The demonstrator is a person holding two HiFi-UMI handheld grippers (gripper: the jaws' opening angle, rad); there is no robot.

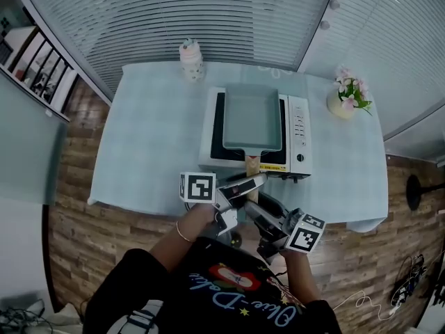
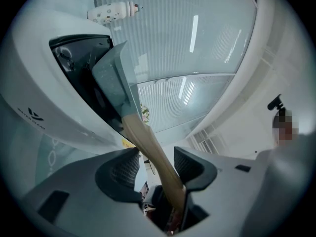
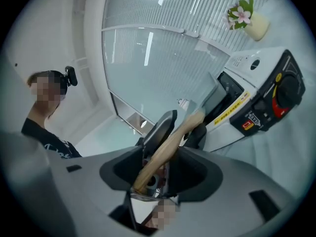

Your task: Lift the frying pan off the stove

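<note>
Wooden pan handle [image 3: 183, 131] lies between the right gripper's [image 3: 163, 164] parted jaws.

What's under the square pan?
The frying pan sits on the white stove. A strip of the stove's black top shows along the pan's left side; the rest of that top is covered by the pan.

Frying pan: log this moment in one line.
pan: on stove | handle: between both claws | left claw: open, not clamped | right claw: open | step: grasp pending

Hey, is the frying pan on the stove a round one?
No, the head view shows a rectangular frying pan on the stove.
</note>
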